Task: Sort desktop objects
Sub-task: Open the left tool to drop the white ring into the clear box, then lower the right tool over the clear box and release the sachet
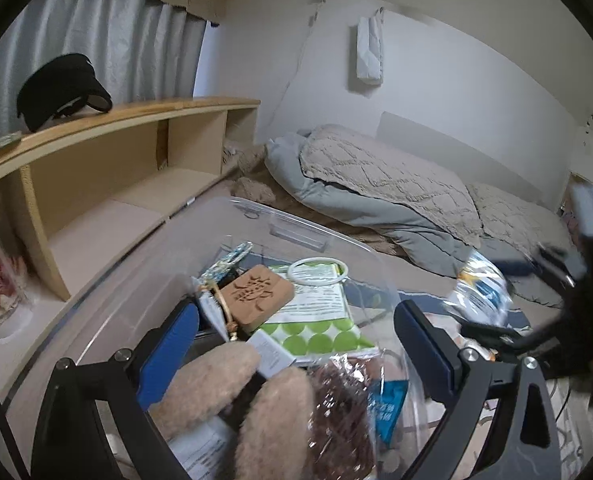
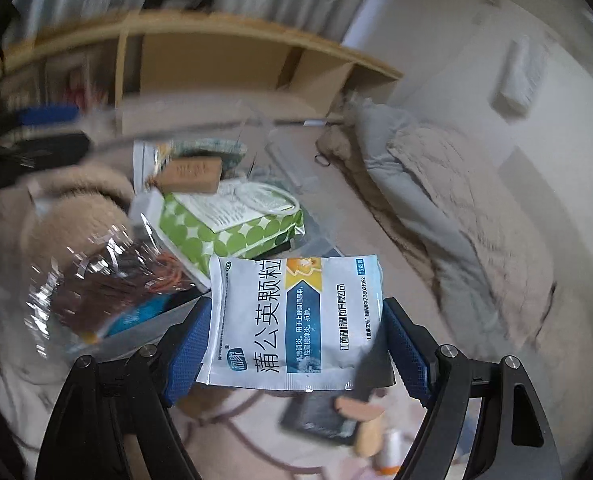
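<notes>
Two grippers: right gripper (image 2: 296, 344) clamps medicine sachet (image 2: 296, 320) w/ wide jaws; left gripper (image 1: 296, 344) open (nothing held).

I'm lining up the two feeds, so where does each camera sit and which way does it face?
Left wrist: on the left gripper, jaws open, looking down into a clear bin toward the bed; the right gripper shows at the right edge.
Right wrist: on the right gripper, looking down past the white sachet that it holds, toward the shelf.
Shared: the green dotted pack, wooden block, shelf, bed.
</notes>
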